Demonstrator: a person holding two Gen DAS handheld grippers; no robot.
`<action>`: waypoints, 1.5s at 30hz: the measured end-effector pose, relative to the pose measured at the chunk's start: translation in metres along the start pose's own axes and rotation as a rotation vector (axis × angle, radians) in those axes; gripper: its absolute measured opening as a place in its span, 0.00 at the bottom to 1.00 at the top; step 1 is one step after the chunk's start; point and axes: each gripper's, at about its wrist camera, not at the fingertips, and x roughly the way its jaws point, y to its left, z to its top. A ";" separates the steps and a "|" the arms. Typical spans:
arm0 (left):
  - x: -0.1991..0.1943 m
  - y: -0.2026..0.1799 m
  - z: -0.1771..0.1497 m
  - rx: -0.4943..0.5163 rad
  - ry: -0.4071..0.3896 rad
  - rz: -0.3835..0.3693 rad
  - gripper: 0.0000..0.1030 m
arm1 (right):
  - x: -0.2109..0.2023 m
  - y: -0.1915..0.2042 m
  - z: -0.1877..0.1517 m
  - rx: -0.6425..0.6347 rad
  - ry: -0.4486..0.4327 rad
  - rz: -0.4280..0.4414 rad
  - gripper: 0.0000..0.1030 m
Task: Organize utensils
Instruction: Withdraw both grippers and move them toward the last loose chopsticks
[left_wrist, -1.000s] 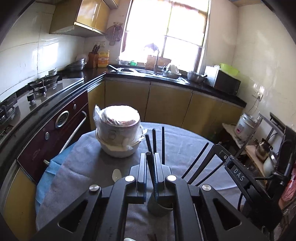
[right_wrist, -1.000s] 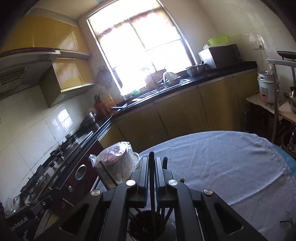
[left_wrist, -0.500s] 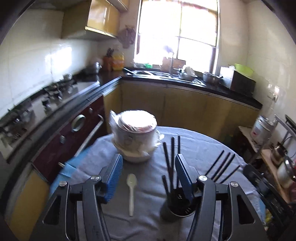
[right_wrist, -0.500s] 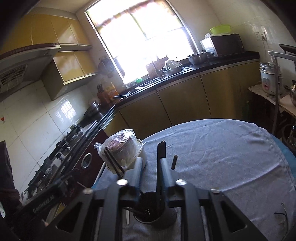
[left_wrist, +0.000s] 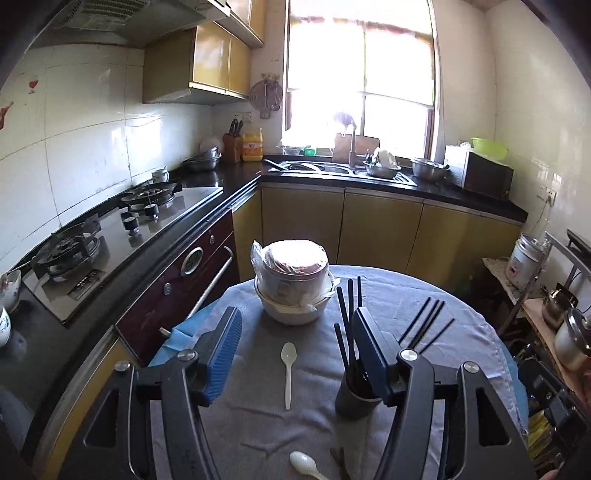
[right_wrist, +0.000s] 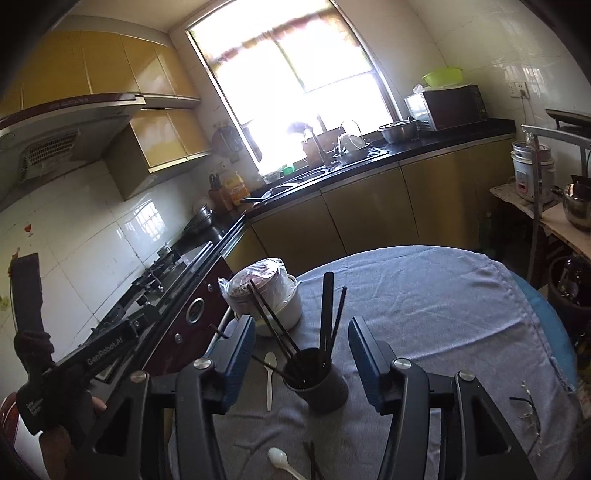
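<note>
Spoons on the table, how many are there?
2. A long pale spoon lies on the cloth left of the dark cup; a white spoon lies at the near edge. Others may be hidden.

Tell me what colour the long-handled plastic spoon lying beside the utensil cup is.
White; the plastic spoon shows best in the left wrist view.

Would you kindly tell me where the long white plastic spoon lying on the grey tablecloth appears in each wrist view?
Left wrist view: the long white plastic spoon lies lower centre, left of the dark utensil cup.
Right wrist view: the spoon lies lower centre-left, again left of the cup.
Shared landmark: the plastic-wrapped stacked bowls beyond the spoon.
</note>
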 end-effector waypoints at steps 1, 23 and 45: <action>-0.007 0.001 -0.003 0.001 -0.005 -0.011 0.62 | -0.007 0.001 -0.002 -0.005 0.003 0.005 0.54; -0.042 0.013 -0.082 -0.019 0.109 -0.019 0.62 | -0.066 0.000 -0.051 -0.046 0.083 0.006 0.56; 0.012 0.036 -0.159 -0.061 0.320 -0.046 0.62 | 0.000 -0.030 -0.108 -0.060 0.297 0.067 0.55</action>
